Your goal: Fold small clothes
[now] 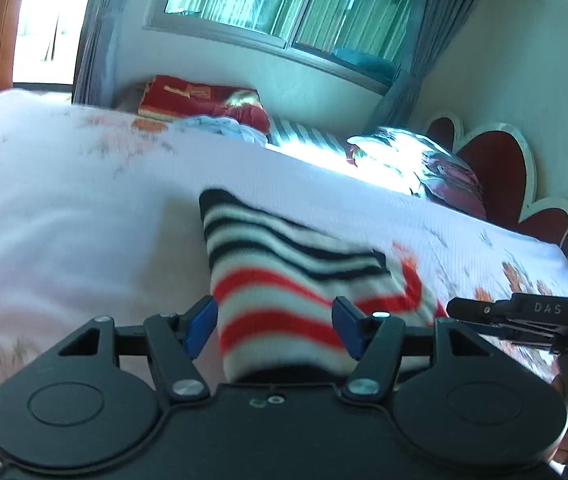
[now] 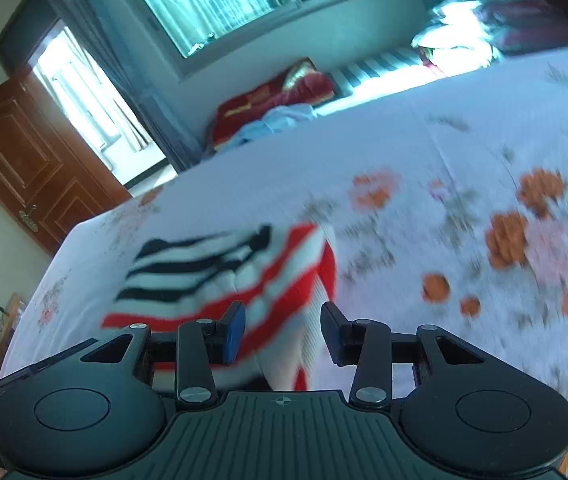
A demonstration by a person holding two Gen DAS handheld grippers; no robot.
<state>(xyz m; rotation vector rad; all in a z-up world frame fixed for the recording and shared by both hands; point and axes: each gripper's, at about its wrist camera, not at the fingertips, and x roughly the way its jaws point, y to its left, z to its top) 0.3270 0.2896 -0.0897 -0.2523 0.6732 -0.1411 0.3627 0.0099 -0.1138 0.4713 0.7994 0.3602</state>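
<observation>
A small knit garment with black, white and red stripes lies on the floral bed sheet. My left gripper is open, its blue-padded fingers standing either side of the garment's near end just above it. The right gripper's body shows at the right edge of the left wrist view. In the right wrist view the garment lies folded over on the sheet. My right gripper is open over the garment's right near edge.
Red bedding and a light blue cloth lie at the bed's far side under the window. Pillows and a red headboard stand at the right. A wooden door is at the left.
</observation>
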